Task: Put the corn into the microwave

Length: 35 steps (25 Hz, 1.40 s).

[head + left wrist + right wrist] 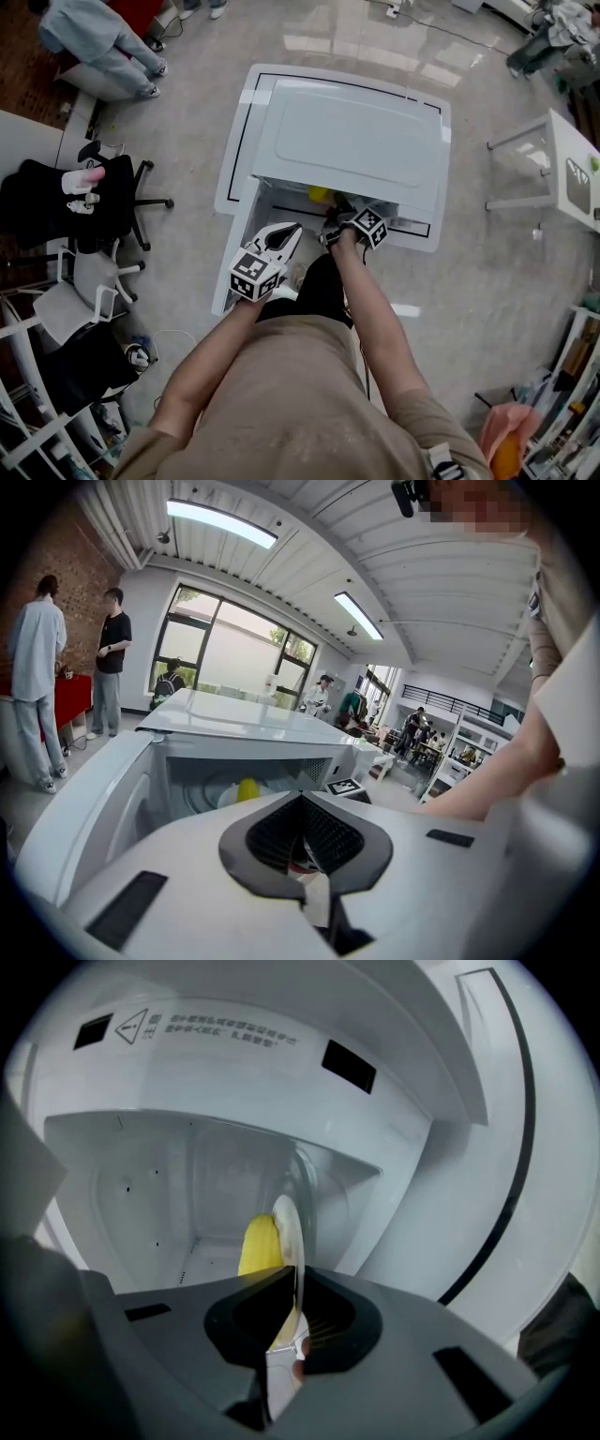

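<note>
My right gripper [337,210] is at the mouth of the white microwave [356,141], which stands on a white table [427,239]. In the right gripper view this gripper [295,1274] has its jaws pressed on the thin rim of a white plate [289,1227]. The pads pinch the edge from both sides. The corn [258,1246], a yellow piece, lies on this plate just beyond the jaws, and the pale cavity wall [150,1204] is behind it. The plate looks turned on edge here because the camera itself is rolled.

From the left gripper view I see the corn [247,788] on the plate [223,797] already inside the open cavity. I cannot tell whether the plate rests on the cavity floor. The marker cube [345,787] of the right gripper is just beside the opening.

My left gripper [292,230] is outside, close to the open microwave door [231,248], which swings out to the left. In its own view the left gripper [302,799] has its jaws together with nothing between them.

From the head view, the corn [319,194] shows as a small yellow spot under the front edge of the microwave top. A black office chair [94,202] stands well apart at the left.
</note>
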Tool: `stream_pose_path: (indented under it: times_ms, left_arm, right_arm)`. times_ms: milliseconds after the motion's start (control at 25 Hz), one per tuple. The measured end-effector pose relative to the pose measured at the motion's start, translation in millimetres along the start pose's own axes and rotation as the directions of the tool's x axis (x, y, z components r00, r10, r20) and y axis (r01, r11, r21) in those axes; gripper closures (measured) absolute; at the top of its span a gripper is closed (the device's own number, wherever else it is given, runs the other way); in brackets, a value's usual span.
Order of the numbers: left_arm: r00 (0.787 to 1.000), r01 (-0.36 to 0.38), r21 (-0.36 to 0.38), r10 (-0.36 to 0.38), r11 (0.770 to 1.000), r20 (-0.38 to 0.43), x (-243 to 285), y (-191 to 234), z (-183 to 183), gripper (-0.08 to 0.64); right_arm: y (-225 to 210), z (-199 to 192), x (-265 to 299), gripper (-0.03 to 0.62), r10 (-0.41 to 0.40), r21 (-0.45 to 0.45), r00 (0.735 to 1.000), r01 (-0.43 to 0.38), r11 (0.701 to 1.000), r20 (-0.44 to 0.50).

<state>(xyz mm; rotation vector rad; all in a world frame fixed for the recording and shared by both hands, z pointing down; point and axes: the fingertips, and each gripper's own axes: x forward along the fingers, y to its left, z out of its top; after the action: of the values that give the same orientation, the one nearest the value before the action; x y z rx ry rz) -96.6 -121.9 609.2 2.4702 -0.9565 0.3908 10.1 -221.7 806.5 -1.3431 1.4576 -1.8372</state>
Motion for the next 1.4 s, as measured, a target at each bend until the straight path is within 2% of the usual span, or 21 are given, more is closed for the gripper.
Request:
stream_pose_path:
  times_ms: [80,120,160,280,360,440,480,520,560,640,680,720,760,800,840,1000,1240,1400]
  left_arm:
    - [1.0,-0.003,-0.008,0.003,1.0,0.007,1.4,2.8,1.1,0.56]
    - [1.0,-0.002,-0.011,0.002,1.0,0.01,2.5,2.9,1.6,0.56]
    - [1.0,0.0,-0.011,0.0,1.0,0.013,3.5,2.4,2.5,0.561]
    - [1.0,0.002,-0.004,-0.002,1.0,0.02,5.0,0.6,6.5,0.56]
    - [1.0,0.001,-0.006,-0.001,1.0,0.022,4.8,0.9,7.6,0.56]
    - [1.0,0.003,-0.014,-0.003,1.0,0.024,4.5,-0.1,6.9,0.56]
    - [1.0,0.006,-0.017,-0.005,1.0,0.024,4.5,-0.6,7.0,0.561]
    - [1.0,0.008,-0.017,-0.007,1.0,0.026,4.5,-0.4,7.8,0.56]
    - [1.0,0.008,-0.014,-0.008,1.0,0.027,4.5,0.4,9.1,0.56]
    - [1.0,0.007,-0.007,-0.006,1.0,0.026,4.7,1.4,10.4,0.56]
    - [1.0,0.007,-0.005,-0.006,1.0,0.024,5.0,1.4,10.2,0.56]
    - [1.0,0.007,-0.004,-0.007,1.0,0.021,5.2,1.4,9.6,0.56]
    - [1.0,0.008,-0.003,-0.008,1.0,0.018,4.9,1.8,9.1,0.56]
    - [1.0,0.009,-0.001,-0.009,1.0,0.015,3.9,2.7,8.9,0.56]
    - [1.0,0.007,0.0,-0.007,1.0,0.015,2.5,3.9,9.2,0.56]
    - [1.0,-0.014,-0.002,0.014,1.0,0.026,-4.7,8.0,11.6,0.56]
    - [0.999,-0.029,0.005,0.029,1.0,0.028,-9.5,12.5,12.5,0.56]
    - [0.999,-0.029,0.018,0.028,0.999,0.024,-13.8,13.8,13.7,0.56]
  right_arm:
    - [4.5,-0.4,-0.6,0.572,0.026,-0.031,1.0,-0.026,0.999,-0.004]
    - [6.1,-0.5,-2.2,0.543,0.047,-0.04,0.999,-0.047,0.998,-0.008]
    - [7.4,-0.4,-4.6,0.485,0.067,-0.044,0.998,-0.068,0.997,-0.011]
    - [8.7,-0.8,-13.3,0.415,0.094,-0.102,0.995,-0.097,0.99,-0.032]
    - [5.2,-4.6,-18.8,0.389,0.07,-0.198,0.996,-0.079,0.977,-0.052]
    - [-2.6,-6.4,-28.9,0.379,0.012,-0.349,0.999,-0.026,0.937,-0.042]
    - [-6.9,-6.2,-34.2,0.379,-0.03,-0.445,0.999,0.017,0.896,-0.022]
    - [-9.6,-6.7,-37.3,0.379,-0.074,-0.551,0.997,0.062,0.832,0.001]
    - [-10.0,-8.8,-37.9,0.379,-0.113,-0.661,0.993,0.099,0.743,0.022]
    - [-6.7,-16.2,-35.7,0.379,-0.171,-0.847,0.984,0.137,0.514,0.055]
    - [-5.5,-18.9,-34.4,0.379,-0.193,-0.902,0.979,0.147,0.405,0.073]
    - [-5.5,-20.0,-32.7,0.379,-0.21,-0.933,0.973,0.158,0.323,0.092]
    - [-6.6,-19.4,-30.6,0.377,-0.222,-0.947,0.969,0.171,0.272,0.111]
    - [-8.5,-18.2,-28.0,0.377,-0.231,-0.952,0.965,0.183,0.247,0.126]
    - [-10.0,-17.7,-25.3,0.377,-0.238,-0.953,0.962,0.19,0.235,0.133]
    - [-1.9,-28.4,-18.7,0.374,-0.249,-0.967,0.963,0.154,0.204,0.101]
    - [9.8,-29.6,-1.1,0.374,-0.265,-0.988,0.959,0.127,0.089,0.099]
    - [14.8,-24.2,10.7,0.374,-0.278,-0.987,0.954,0.143,0.08,0.116]
